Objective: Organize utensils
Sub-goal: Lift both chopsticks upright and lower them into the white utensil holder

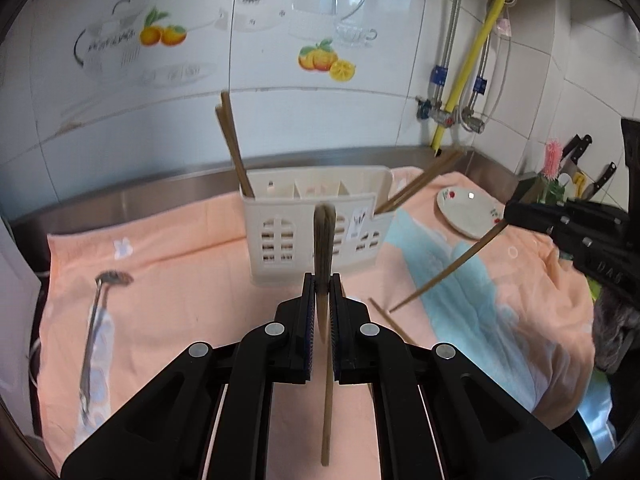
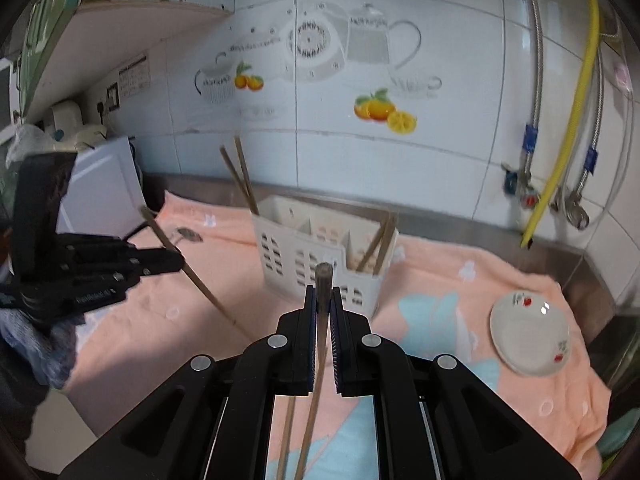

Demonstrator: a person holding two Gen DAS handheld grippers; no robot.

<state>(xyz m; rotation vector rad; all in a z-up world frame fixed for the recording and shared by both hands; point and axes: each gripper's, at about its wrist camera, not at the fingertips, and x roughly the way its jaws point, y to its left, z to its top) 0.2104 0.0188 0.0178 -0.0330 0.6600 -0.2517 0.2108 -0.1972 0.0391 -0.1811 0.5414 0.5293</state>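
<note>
A cream plastic utensil holder stands on the peach towel; it also shows in the right wrist view. Chopsticks stand in its left compartment and lean out of its right one. My left gripper is shut on a brown chopstick, held in front of the holder. My right gripper is shut on a chopstick to the holder's right front; it shows in the left wrist view with its chopstick slanting down. One loose chopstick lies on the towel.
A metal strainer ladle lies on the towel at the left. A white saucer sits at the right. Knives and a pink brush stand in the far right corner. Pipes and a yellow hose run down the tiled wall.
</note>
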